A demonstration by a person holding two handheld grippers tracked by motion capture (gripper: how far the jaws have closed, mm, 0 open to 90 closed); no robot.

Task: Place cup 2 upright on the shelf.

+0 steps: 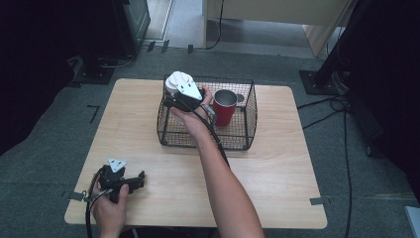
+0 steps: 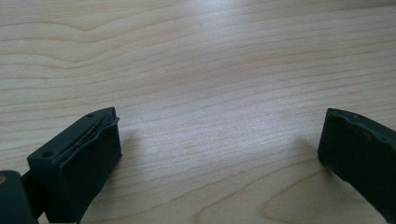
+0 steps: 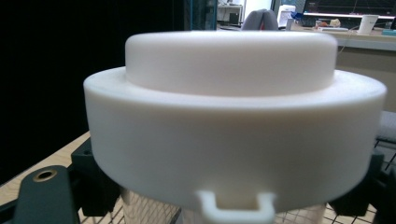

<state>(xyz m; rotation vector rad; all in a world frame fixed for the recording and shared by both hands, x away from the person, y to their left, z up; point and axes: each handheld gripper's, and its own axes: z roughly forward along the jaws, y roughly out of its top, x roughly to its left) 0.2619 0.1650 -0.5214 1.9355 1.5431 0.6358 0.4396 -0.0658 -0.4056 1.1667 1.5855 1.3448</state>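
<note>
A clear container with a wide white lid (image 1: 178,82) (image 3: 233,116) hangs above the back left corner of a black wire basket (image 1: 210,144). My right gripper (image 1: 174,100) (image 3: 231,193) is shut on it just below the lid, one black jaw on each side. Inside the basket a red mug (image 1: 225,110) with a metal rim stands upright to the right of the hand. At the table's front left my left gripper (image 1: 139,180) (image 2: 219,154) rests low over bare wood, held by a hand, open with nothing between its fingers (image 2: 88,158).
The basket stands at the back middle of the light wooden table (image 1: 277,163). The right forearm reaches from the front edge to the basket. Cables (image 1: 341,124) lie on the grey floor at the right, and dark equipment stands at the back left.
</note>
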